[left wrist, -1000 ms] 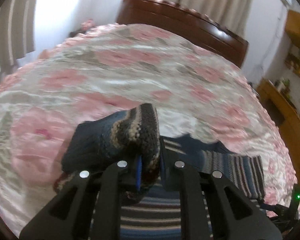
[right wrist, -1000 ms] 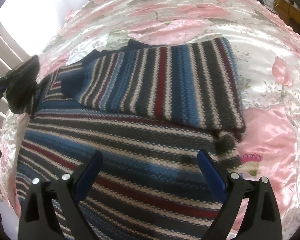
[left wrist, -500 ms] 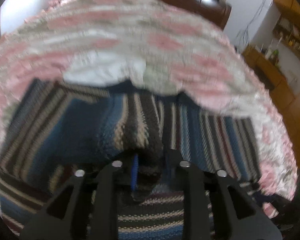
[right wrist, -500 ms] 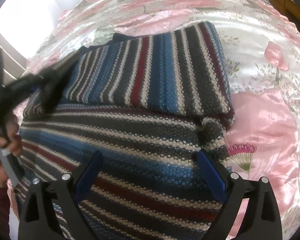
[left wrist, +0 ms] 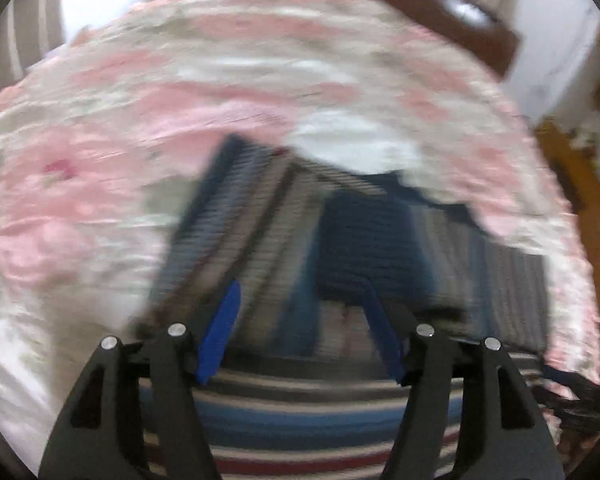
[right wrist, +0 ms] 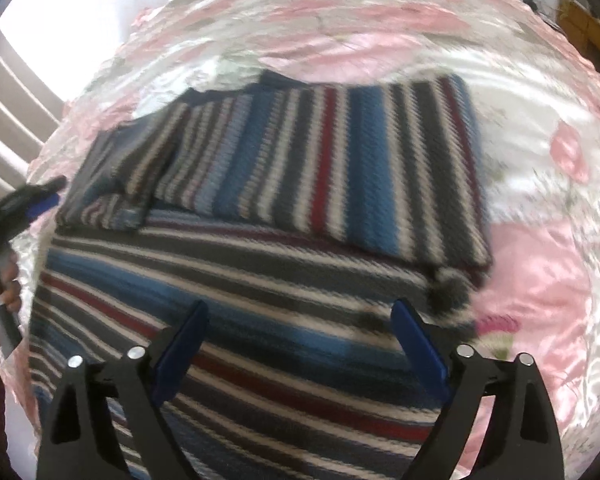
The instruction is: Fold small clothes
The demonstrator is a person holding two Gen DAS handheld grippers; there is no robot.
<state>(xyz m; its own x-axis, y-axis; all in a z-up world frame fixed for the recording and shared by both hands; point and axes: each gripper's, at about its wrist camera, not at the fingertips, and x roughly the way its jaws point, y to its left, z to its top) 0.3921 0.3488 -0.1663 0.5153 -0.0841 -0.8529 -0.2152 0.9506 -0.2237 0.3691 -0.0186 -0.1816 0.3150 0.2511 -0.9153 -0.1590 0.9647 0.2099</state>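
Nearest, the right tongs (right wrist: 300, 344) and left tongs (left wrist: 300, 328) both hang spread and empty over the striped sweater (right wrist: 260, 320), whose sleeves already lie folded across its top on the bed (right wrist: 540, 280), leaving the body fold seemingly undone.

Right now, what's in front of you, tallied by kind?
Striped sweater: 1
Floral bedspread: 1
Grippers, both with jaws open and empty: 2, left gripper and right gripper
Wooden headboard: 1
Total: 5
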